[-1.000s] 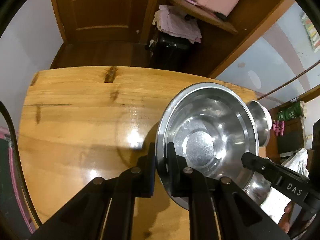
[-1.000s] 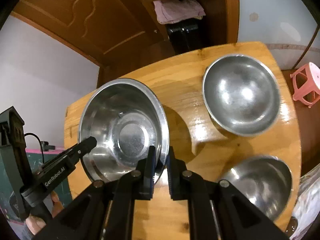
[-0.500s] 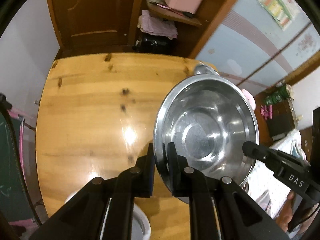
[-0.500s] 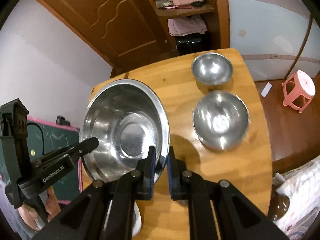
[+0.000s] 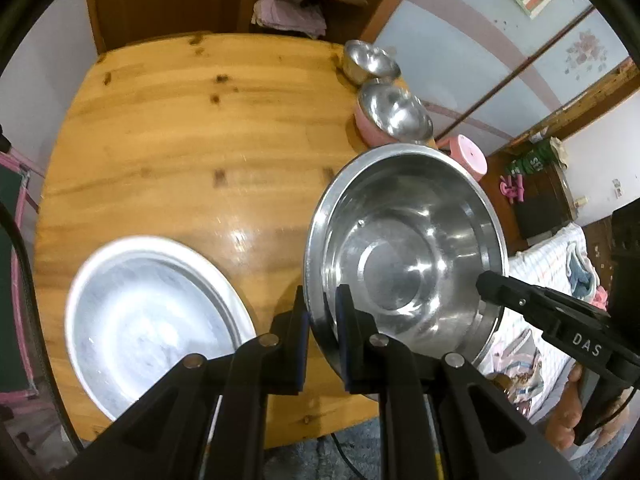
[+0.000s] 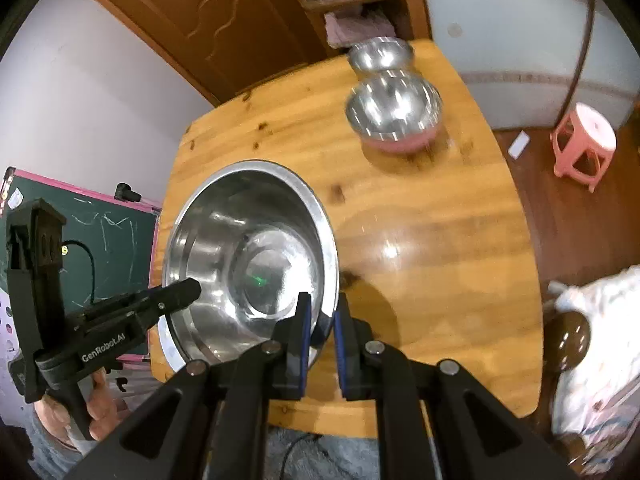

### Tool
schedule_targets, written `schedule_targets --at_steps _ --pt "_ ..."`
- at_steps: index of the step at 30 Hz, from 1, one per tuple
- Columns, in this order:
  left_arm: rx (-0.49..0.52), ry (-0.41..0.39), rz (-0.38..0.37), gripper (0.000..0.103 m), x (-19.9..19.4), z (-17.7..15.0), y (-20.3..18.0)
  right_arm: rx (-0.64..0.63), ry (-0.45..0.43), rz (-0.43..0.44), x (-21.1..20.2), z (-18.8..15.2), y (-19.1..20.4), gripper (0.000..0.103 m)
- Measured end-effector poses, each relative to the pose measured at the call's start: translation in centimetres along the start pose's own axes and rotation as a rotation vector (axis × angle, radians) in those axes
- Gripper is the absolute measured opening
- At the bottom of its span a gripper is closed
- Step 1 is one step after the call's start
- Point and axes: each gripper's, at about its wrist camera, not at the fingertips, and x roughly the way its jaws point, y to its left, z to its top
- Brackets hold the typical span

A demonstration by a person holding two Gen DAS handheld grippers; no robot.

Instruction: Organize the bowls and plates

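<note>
Both tongs, left (image 5: 323, 316) and right (image 6: 320, 322), clamp the empty steel basin's (image 5: 404, 256) rim above the table (image 5: 180, 128)

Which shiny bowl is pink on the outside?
The middle-sized bowl near the table's far edge: its outside wall is pink. The small bowl behind it and the big bowl gripped by both grippers are bare metal.

I'm seeing the table (image 5: 168, 128) lying bare across its middle; a white plate (image 5: 152, 320) is blocking the near left corner, two small bowls (image 6: 394, 110) are crowding the far right edge
</note>
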Motion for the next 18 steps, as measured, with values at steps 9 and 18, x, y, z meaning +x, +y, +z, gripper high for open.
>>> schedule_targets --at_steps 9,18 --pt "0.055 0.019 0.032 0.011 5.0 -3.4 -0.8 0.06 0.019 -0.044 3.1 -4.0 -3.0 0.01" --pt "0.051 0.064 0.043 0.012 8.2 -5.2 -0.5 0.081 0.03 -0.078 5.5 -5.8 -4.7 0.009"
